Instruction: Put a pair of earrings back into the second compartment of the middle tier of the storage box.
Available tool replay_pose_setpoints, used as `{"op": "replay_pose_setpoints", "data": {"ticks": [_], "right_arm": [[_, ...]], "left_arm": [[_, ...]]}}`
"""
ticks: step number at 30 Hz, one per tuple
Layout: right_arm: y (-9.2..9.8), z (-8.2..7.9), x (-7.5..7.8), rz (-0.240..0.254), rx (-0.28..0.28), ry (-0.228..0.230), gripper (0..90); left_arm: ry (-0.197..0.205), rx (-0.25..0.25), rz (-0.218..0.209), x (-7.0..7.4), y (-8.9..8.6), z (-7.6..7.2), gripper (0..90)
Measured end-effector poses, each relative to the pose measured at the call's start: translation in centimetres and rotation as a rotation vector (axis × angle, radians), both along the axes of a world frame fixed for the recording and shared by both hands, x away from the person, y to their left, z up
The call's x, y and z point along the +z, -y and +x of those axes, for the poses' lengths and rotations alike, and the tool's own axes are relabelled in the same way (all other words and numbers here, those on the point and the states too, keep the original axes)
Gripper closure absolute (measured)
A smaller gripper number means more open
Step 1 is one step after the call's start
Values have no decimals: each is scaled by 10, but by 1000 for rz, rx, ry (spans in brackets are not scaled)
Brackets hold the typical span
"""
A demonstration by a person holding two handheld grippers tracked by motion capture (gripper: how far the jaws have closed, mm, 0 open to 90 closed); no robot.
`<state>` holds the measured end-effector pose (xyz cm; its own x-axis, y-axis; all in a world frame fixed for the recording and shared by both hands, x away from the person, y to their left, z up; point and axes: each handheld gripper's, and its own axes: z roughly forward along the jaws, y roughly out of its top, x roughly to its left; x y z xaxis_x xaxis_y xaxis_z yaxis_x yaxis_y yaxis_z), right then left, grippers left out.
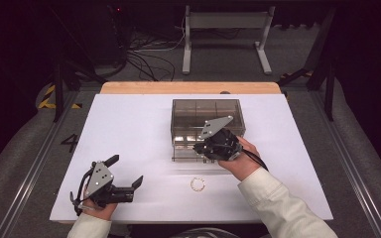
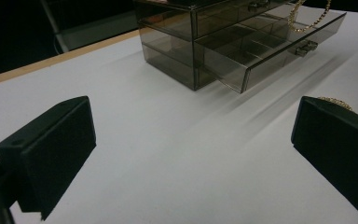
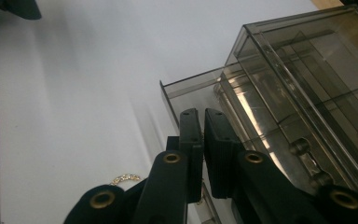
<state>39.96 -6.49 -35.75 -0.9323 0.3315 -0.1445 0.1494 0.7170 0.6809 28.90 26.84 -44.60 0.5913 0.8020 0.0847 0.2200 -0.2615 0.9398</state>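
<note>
A smoked clear drawer box [image 1: 206,111] stands mid-table with its lower drawer [image 1: 186,151] pulled out; the same drawer [image 2: 261,51] lies ahead in the left gripper view. My right gripper [image 1: 199,148] hovers over the open drawer, its jaws pressed together [image 3: 203,116]. A thin gold chain [image 2: 310,16] dangles in a loop above the drawer, and its upper end runs out of frame toward that gripper. A gold bracelet [image 1: 197,184] lies flat on the white board in front of the drawer. My left gripper [image 1: 126,171] rests near the front left edge, jaws wide apart [image 2: 191,154], holding nothing.
The white board [image 1: 129,129] covers a wooden table whose far edge [image 1: 188,88] shows behind the box. Beyond it are a grey metal frame [image 1: 225,29] and floor cables. Bare board lies between my left gripper and the box.
</note>
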Motion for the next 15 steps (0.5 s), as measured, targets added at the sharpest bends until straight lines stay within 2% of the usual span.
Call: {"op": "replay_pose_setpoints", "data": {"ticks": [15], "right_arm": [[5,21,-9,-17,-80,-6,863]], "left_arm": [[0,1,-2,0,0,0,6]]}}
